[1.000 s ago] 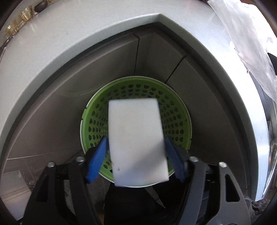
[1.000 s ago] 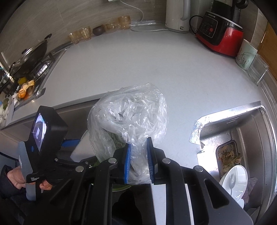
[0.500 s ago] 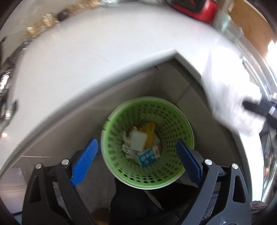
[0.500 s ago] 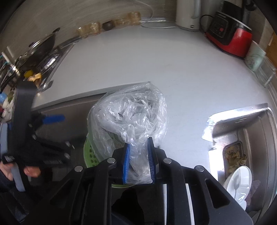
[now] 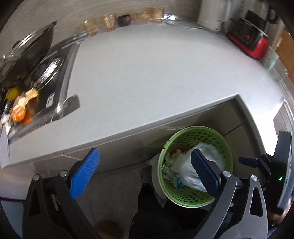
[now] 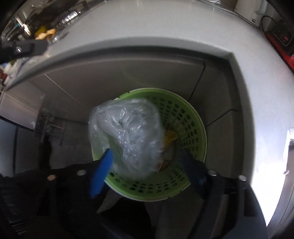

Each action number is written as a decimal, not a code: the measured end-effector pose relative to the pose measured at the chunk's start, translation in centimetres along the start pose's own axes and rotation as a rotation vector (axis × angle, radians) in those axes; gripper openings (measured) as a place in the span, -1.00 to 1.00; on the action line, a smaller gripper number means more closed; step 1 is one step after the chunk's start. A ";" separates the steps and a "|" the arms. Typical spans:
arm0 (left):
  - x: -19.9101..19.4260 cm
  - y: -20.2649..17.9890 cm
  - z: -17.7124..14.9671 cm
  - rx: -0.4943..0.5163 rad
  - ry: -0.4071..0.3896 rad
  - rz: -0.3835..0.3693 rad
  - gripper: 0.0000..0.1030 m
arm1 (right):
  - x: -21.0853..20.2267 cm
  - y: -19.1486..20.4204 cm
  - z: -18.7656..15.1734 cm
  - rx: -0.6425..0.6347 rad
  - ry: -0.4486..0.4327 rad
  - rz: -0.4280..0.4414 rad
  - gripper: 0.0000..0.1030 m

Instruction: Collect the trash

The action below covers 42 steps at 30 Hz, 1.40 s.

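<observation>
A green perforated trash basket [image 5: 226,145] stands on the floor below the counter's inner corner; it also shows in the right wrist view [image 6: 191,117]. A crumpled clear plastic bag [image 6: 128,136] drops into it, free of the pads, and shows in the left wrist view [image 5: 205,152] on top of a carton and other scraps. My right gripper [image 6: 147,171] is open directly above the basket. My left gripper [image 5: 145,172] is open and empty, left of the basket.
A grey countertop [image 5: 156,77] wraps around the basket. A stove with a pan [image 5: 36,60] and orange peels [image 5: 20,110] lie at the left. A kettle [image 5: 213,14] and a red appliance [image 5: 251,40] stand at the back right.
My left gripper let the white block fall into the basket, then swung up and left. My right gripper moved over the basket and opened, releasing the plastic bag.
</observation>
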<state>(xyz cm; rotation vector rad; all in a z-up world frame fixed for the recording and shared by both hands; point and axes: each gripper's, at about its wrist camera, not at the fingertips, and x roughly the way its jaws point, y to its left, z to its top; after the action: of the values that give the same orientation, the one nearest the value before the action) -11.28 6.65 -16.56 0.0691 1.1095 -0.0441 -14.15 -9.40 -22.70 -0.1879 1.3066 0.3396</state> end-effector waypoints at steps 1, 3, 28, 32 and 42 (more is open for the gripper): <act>0.3 0.2 0.0 -0.009 0.005 0.003 0.85 | 0.3 -0.1 0.1 0.006 0.009 -0.001 0.55; 0.4 0.7 -0.1 -0.017 0.015 0.000 0.85 | 0.6 -0.5 0.2 0.033 0.025 -0.009 0.63; -11.8 -0.7 11.7 -0.080 -0.347 0.027 0.85 | -23.0 -5.9 11.4 0.229 -0.501 -0.184 0.95; -13.5 -1.2 12.6 -0.083 -0.389 0.030 0.85 | -24.9 -6.1 12.0 0.228 -0.545 -0.185 0.95; -13.3 -4.0 13.9 -0.047 -0.381 -0.012 0.85 | -25.2 -9.2 11.5 0.308 -0.546 -0.203 0.95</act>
<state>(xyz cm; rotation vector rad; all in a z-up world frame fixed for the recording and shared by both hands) -5.07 1.60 1.40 0.0108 0.7300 -0.0405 -6.03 -17.76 4.06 0.0351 0.7756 0.0061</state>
